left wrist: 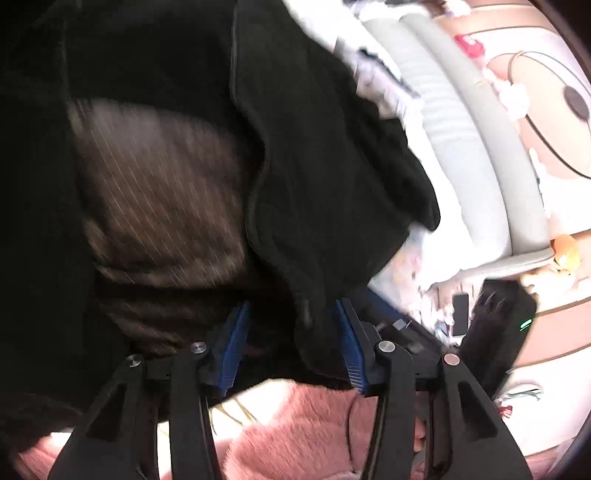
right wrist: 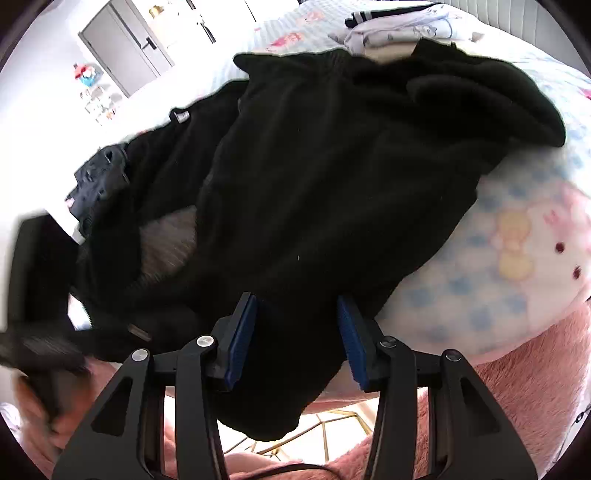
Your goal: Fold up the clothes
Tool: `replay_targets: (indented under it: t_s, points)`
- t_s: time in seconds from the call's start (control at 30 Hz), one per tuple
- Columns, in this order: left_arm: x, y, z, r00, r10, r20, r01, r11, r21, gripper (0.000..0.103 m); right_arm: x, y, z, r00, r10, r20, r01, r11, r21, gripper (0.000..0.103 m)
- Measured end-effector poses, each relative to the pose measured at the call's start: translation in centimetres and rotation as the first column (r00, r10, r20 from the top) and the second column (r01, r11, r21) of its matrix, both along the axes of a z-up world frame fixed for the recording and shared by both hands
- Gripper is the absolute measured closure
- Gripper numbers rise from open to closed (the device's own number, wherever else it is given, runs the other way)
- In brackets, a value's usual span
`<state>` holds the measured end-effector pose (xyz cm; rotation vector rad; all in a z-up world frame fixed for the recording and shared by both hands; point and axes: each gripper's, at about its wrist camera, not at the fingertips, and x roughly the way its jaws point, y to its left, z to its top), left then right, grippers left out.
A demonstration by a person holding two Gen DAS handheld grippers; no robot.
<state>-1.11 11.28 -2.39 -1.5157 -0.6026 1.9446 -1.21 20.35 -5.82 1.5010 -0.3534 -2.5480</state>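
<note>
two grippers work over one black garment point(right wrist: 332, 192) spread on a bed. nearest the right wrist camera, the right gripper point(right wrist: 297, 339) has its blue pads point(right wrist: 242, 339) set apart with a hanging fold of the black cloth between them; whether the pads press on it i cannot tell. below that fold shows pink fluffy fabric point(right wrist: 517, 398). on the left wrist view the left gripper point(left wrist: 291, 347) also stands apart, a dark hem drooping between its pads, grip unclear, the picture blurred. past it the garment's striped brown lining point(left wrist: 159, 192) lies exposed. further out the garment covers a pastel cartoon bedsheet point(right wrist: 517, 236), with a pile of pale clothes point(right wrist: 391, 33) at its far edge, and a grey door point(right wrist: 122, 48) beyond
</note>
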Motion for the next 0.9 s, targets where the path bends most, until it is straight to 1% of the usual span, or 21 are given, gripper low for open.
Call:
replay_targets:
  t_s: [0.03,0.07,0.1,0.17,0.2,0.23,0.27,0.3,0.37,0.4,0.43,0.5,0.53,0.63,0.67,0.7,0.73,0.77,0.83,0.87,0.9]
  points:
    - [-0.4,0.0,0.5,0.999,0.013,-0.036,-0.014,0.999,-0.03,0.054,0.0,-0.1,-0.7,1.0,-0.003,-0.007,0.004,1.0,0.012,0.057]
    - [-1.7,0.5,0.7,0.999,0.014,-0.05,-0.016,0.999,-0.04,0.053,-0.2,-0.1,-1.4,1.0,-0.008,0.0,0.008,1.0,0.021,0.057]
    - [-2.5,1.3,0.1,0.999,0.003,-0.034,-0.005,0.999,-0.046,0.051,-0.4,-0.1,-2.1,1.0,-0.012,0.017,0.011,1.0,0.029,0.056]
    - [-3.4,2.8,-1.6,1.0,-0.022,0.01,0.023,0.997,-0.068,0.051,-0.7,-0.1,-2.8,0.999,-0.02,0.039,0.019,0.999,0.034,0.056]
    - [-3.4,3.6,-2.2,0.999,-0.039,0.024,0.041,0.994,-0.102,0.055,-0.6,-0.1,-2.3,0.999,-0.022,0.031,0.021,0.999,0.025,0.056]
    - [-3.0,4.2,-2.1,1.0,-0.03,-0.009,0.028,0.985,-0.169,0.065,-0.4,-0.2,-1.8,1.0,-0.021,0.02,0.02,1.0,0.019,0.055]
    - [-2.4,4.6,-1.7,0.998,-0.015,-0.059,0.0,0.97,-0.243,0.082,-0.2,-0.2,-1.3,1.0,-0.016,0.004,0.016,1.0,0.01,0.055]
    - [-1.9,4.9,-1.3,0.995,-0.013,-0.095,-0.013,0.962,-0.271,0.083,0.1,-0.2,-0.8,1.0,-0.01,-0.016,0.01,1.0,-0.002,0.055]
    - [-1.1,5.5,-0.6,0.992,-0.041,-0.12,0.008,0.965,-0.263,0.084,0.4,0.1,-0.3,0.999,-0.01,-0.048,0.009,0.999,-0.033,0.054]
    - [-1.0,5.2,-0.5,0.991,-0.061,-0.117,0.028,0.965,-0.261,0.084,0.1,0.2,-0.6,0.999,-0.017,-0.042,0.016,0.999,-0.038,0.053]
    - [-0.8,5.5,-0.7,0.991,-0.082,-0.106,0.052,0.965,-0.259,0.084,-0.3,0.2,-1.3,1.0,-0.023,-0.017,0.023,0.999,-0.034,0.053]
    - [-1.0,4.8,-1.1,0.992,-0.103,-0.077,0.082,0.968,-0.237,0.084,-0.9,0.1,-2.8,0.999,-0.026,0.038,0.026,1.0,-0.016,0.053]
    - [-0.9,4.5,-1.4,0.992,-0.103,-0.067,0.085,0.969,-0.233,0.084,-1.2,-0.3,-3.1,0.999,-0.019,0.048,0.018,1.0,0.005,0.053]
    - [0.2,4.9,-1.8,0.991,-0.101,-0.087,0.073,0.957,-0.279,0.083,-2.3,-2.9,-3.0,0.997,0.047,0.06,-0.055,0.986,0.156,0.054]
    - [0.3,4.8,-1.8,0.988,-0.114,-0.1,0.081,0.954,-0.29,0.083,-2.3,-3.2,-3.1,0.997,0.051,0.061,-0.061,0.983,0.176,0.054]
    - [0.5,4.7,-1.8,0.985,-0.128,-0.113,0.089,0.95,-0.3,0.083,-2.2,-3.1,-3.2,0.997,0.045,0.06,-0.054,0.984,0.168,0.053]
    - [0.3,4.5,-1.4,0.983,-0.134,-0.123,0.095,0.955,-0.281,0.083,-2.1,-2.8,-3.2,0.998,0.039,0.057,-0.046,0.989,0.142,0.053]
    - [-0.1,4.2,-0.8,0.983,-0.127,-0.133,0.092,0.966,-0.241,0.082,-2.0,-2.4,-3.1,0.998,0.031,0.054,-0.037,0.993,0.108,0.053]
    - [-1.0,3.3,0.4,0.984,-0.094,-0.154,0.073,0.988,-0.138,0.074,-1.9,-1.3,-2.6,0.998,0.015,0.053,-0.016,1.0,0.025,0.053]
    - [-1.4,3.1,0.7,0.984,-0.082,-0.16,0.067,0.993,-0.096,0.062,-1.8,-0.8,-2.3,0.999,0.013,0.048,-0.012,1.0,-0.02,0.053]
    - [-1.7,2.8,0.7,0.985,-0.078,-0.157,0.068,0.995,-0.068,0.047,-1.6,-0.5,-1.9,0.999,0.014,0.041,-0.012,0.998,-0.062,0.052]
